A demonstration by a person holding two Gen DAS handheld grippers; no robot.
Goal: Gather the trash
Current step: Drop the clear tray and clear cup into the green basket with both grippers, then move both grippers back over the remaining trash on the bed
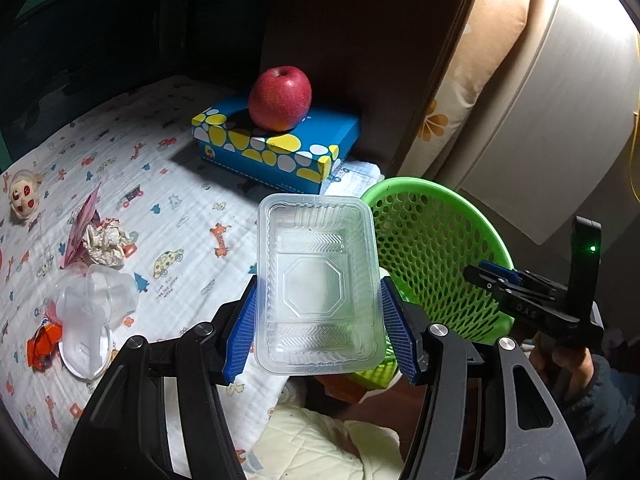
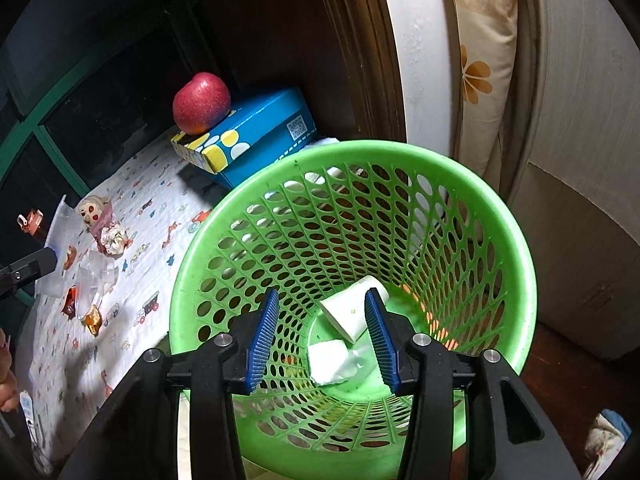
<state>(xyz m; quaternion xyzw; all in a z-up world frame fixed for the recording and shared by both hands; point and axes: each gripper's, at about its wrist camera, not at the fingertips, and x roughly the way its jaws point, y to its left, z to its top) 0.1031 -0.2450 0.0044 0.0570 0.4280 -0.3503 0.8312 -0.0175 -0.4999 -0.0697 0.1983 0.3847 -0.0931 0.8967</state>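
Observation:
My left gripper (image 1: 319, 280) is shut on a clear plastic food tray (image 1: 316, 240), its blue pads pressing the tray's two long sides. It holds the tray above the bed's edge, just left of the green mesh basket (image 1: 432, 232). My right gripper (image 2: 322, 294) hangs open over the basket's (image 2: 360, 152) mouth with nothing between its pads. Below it, on the basket's bottom, lie a white paper cup (image 2: 348, 314) and a white scrap (image 2: 328, 362). The right gripper (image 1: 494, 274) also shows side-on at the basket's far rim.
On the patterned sheet (image 1: 180, 208) lie a crumpled paper ball (image 1: 106, 240), a pink wrapper (image 1: 86, 216), a clear cup with lid (image 1: 92, 308) and an orange wrapper (image 1: 42, 344). A red apple (image 1: 280, 98) sits on a blue box (image 1: 276, 148). A doll head (image 1: 24, 196) lies far left.

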